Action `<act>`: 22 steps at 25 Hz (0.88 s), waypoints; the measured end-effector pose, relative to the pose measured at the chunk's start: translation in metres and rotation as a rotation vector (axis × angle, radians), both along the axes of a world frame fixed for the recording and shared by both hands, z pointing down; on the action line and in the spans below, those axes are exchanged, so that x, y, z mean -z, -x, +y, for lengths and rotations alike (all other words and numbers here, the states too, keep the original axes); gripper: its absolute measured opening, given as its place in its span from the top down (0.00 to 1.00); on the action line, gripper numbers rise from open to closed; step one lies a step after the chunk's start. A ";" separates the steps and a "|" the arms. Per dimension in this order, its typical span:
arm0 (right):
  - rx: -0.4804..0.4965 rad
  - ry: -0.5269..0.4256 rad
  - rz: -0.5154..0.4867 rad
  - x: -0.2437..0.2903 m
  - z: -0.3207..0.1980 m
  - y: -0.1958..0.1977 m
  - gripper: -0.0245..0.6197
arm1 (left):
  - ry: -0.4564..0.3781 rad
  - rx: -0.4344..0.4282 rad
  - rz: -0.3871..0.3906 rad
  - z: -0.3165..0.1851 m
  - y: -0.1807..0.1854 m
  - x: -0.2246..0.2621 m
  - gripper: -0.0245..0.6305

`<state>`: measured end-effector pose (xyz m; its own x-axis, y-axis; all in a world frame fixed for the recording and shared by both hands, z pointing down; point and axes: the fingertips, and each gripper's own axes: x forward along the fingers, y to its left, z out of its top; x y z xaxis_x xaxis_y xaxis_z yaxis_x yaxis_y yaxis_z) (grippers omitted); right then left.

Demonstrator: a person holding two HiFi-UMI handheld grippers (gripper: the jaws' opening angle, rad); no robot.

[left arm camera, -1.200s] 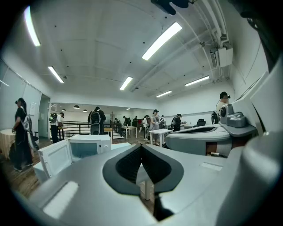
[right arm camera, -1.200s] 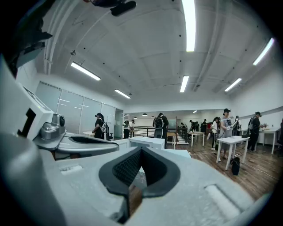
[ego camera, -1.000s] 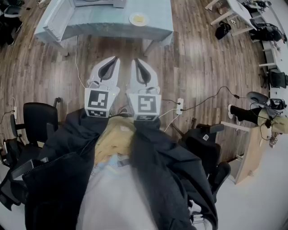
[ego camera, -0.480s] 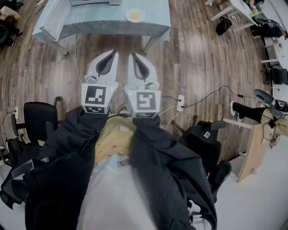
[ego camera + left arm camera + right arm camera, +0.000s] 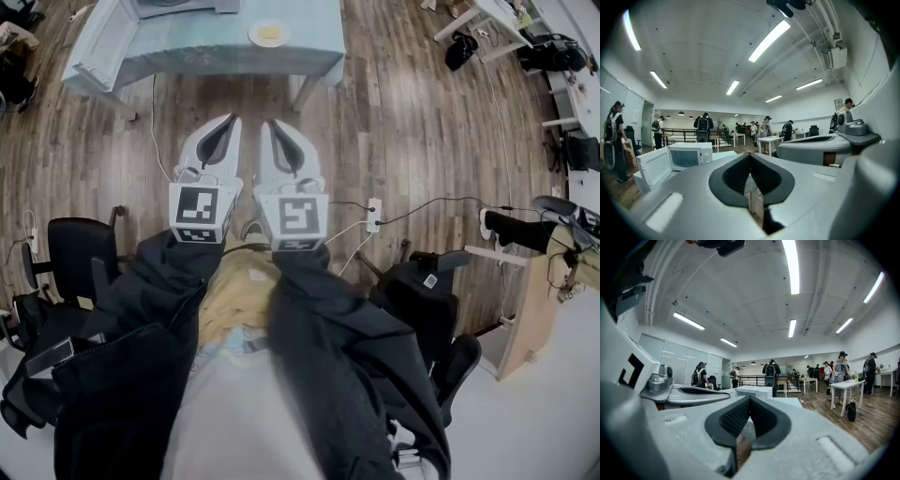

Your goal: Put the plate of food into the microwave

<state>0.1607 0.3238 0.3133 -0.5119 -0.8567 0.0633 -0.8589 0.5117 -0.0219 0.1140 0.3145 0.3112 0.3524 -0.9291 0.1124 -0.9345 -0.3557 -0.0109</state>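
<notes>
Table [image 5: 309, 52]: pale blue top on light legs; at the far edge of the head view; stands on the floor
On the table: plate of food [image 5: 269, 34] toward the right part of the top; white microwave [image 5: 178, 6] further left, well apart from the plate; its door [image 5: 655, 165] hangs open to the left
Floor [image 5: 422, 141]: brown wooden planks, glossy in patches
On the floor: white power strip [image 5: 374, 214] with cables trailing off it; left office chair [image 5: 80, 253], black; right office chair [image 5: 422, 291], black; dark bag [image 5: 459, 52] beside a white desk [image 5: 478, 23] at the upper right
</notes>
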 end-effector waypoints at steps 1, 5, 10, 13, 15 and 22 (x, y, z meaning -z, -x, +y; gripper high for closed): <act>0.001 0.001 0.001 -0.001 0.000 -0.001 0.96 | 0.002 0.000 0.000 0.001 -0.001 -0.001 0.96; 0.006 0.022 0.002 -0.008 0.001 0.000 0.96 | 0.021 0.001 -0.001 0.004 -0.001 -0.009 0.96; 0.005 0.043 0.007 -0.018 -0.008 0.004 0.96 | 0.049 -0.002 0.008 -0.005 0.001 -0.021 0.96; -0.007 0.051 0.016 -0.023 -0.023 0.007 0.96 | 0.056 -0.015 0.020 -0.022 0.005 -0.029 0.96; -0.019 0.054 0.027 -0.026 -0.036 0.008 0.96 | 0.057 -0.032 0.028 -0.038 0.005 -0.032 0.96; -0.063 0.048 0.033 -0.016 -0.097 0.012 0.96 | 0.042 -0.058 0.055 -0.098 0.013 -0.023 0.96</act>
<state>0.1485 0.2264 0.3289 -0.4537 -0.8829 0.1211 -0.8902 0.4553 -0.0160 0.1006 0.2164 0.3342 0.4126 -0.9016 0.1297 -0.9109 -0.4087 0.0563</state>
